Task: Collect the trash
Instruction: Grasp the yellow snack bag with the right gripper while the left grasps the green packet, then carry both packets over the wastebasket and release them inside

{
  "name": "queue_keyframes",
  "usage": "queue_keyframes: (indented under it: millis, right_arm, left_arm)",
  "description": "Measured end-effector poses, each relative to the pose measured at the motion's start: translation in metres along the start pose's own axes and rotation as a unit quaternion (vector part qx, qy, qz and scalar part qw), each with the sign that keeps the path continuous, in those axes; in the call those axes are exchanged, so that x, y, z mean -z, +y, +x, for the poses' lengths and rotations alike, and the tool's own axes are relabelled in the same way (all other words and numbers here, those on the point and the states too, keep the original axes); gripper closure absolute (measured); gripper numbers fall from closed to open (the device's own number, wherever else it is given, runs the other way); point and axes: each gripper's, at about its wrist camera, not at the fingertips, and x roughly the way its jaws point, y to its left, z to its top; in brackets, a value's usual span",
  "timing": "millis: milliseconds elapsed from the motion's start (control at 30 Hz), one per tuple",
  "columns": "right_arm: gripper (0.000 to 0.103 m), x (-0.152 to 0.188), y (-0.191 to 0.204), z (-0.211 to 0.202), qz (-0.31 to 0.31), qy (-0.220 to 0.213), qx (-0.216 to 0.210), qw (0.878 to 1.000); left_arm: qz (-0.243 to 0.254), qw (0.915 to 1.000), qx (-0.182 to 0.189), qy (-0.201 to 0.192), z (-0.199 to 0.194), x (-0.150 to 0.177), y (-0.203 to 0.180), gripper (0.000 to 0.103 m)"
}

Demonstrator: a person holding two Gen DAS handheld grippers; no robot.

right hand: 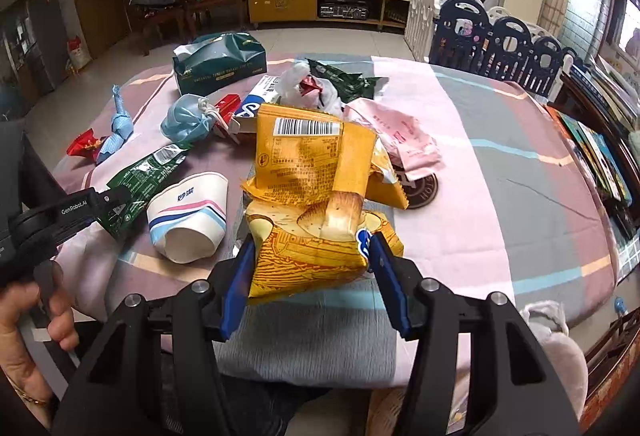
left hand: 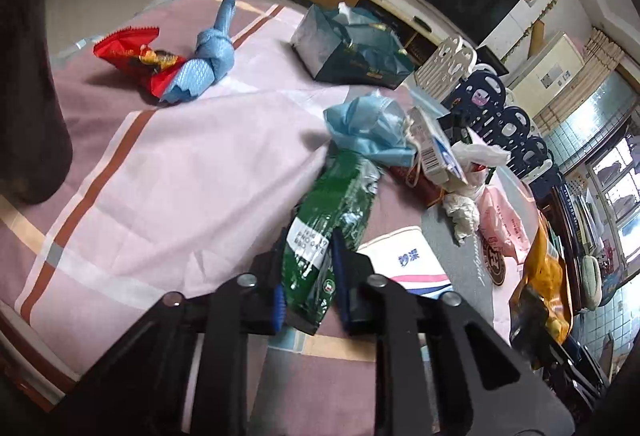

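Note:
A green foil wrapper (left hand: 332, 212) lies on the striped tablecloth (left hand: 180, 172), and my left gripper (left hand: 310, 288) is shut on its near end, blue pads pressing both sides. The right wrist view shows this gripper (right hand: 100, 204) at the left, gripping the same green wrapper (right hand: 148, 172). My right gripper (right hand: 312, 260) is shut on a crumpled yellow snack bag (right hand: 308, 172), which bulges between its blue pads. In the left wrist view the yellow bag (left hand: 544, 276) appears at the right edge.
Scattered on the table are a tipped paper cup (right hand: 188, 220), a blue face mask (right hand: 186, 118), a pink bag (right hand: 396, 136), a small carton (right hand: 256, 96), a red wrapper (left hand: 132, 52), a knotted blue cloth (left hand: 212, 56) and a teal tissue box (right hand: 218, 62). A playpen fence (right hand: 500, 40) stands behind.

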Motion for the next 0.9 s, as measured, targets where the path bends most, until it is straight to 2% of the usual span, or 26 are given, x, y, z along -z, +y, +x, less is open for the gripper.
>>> queue_keyframes:
  millis: [167, 367, 500, 633, 733, 900]
  right_arm:
    - [0.047, 0.002, -0.003, 0.003, 0.012, 0.010, 0.014, 1.000]
    - [0.047, 0.006, -0.003, 0.006, 0.021, 0.017, 0.016, 1.000]
    - [0.047, 0.009, 0.000, 0.004, 0.020, 0.018, 0.017, 1.000]
    - [0.047, 0.004, 0.003, -0.010, 0.008, -0.007, 0.023, 1.000]
    - [0.047, 0.001, 0.005, -0.019, -0.002, -0.019, 0.023, 1.000]
    - [0.047, 0.002, -0.002, -0.027, 0.011, -0.025, 0.021, 0.999]
  left_arm:
    - [0.019, 0.9993, -0.005, -0.032, -0.018, 0.002, -0.010, 0.091]
    - [0.007, 0.9992, 0.019, -0.033, -0.026, 0.007, -0.010, 0.091]
    - [0.019, 0.9970, 0.029, -0.069, -0.047, 0.012, -0.017, 0.094]
    - [0.039, 0.9930, 0.032, -0.107, -0.071, 0.013, -0.028, 0.094]
    - [0.041, 0.9917, 0.043, -0.114, -0.081, 0.013, -0.031, 0.094]
    - [0.054, 0.9920, 0.032, -0.109, -0.090, 0.018, -0.039, 0.094]
